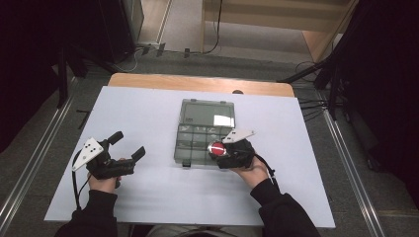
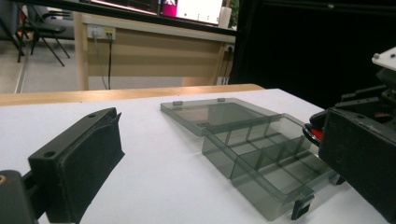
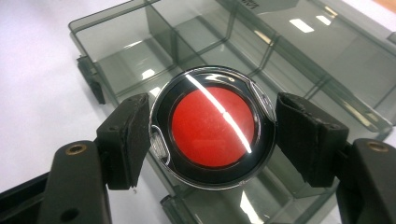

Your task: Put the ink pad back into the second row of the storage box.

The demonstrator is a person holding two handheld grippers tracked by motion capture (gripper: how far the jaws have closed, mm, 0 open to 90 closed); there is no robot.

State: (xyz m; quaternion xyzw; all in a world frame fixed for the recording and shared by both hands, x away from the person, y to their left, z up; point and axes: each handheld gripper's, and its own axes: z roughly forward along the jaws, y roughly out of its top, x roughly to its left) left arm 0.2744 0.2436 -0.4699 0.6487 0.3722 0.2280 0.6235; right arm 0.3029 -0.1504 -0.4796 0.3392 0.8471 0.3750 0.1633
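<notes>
The right gripper (image 3: 212, 135) is clamping a round compact with a red centre and glossy black rim (image 3: 212, 127) between both pads, holding it just above the near compartments of a smoky translucent plastic organiser box (image 1: 203, 133), whose lid is lying open flat on the white table (image 1: 148, 192). The left gripper (image 1: 129, 146) is resting on the table left of the box, jaws standing wide and gripping nothing.

Bright overhead light, glare streaks on glossy plastic, dark surroundings.
</notes>
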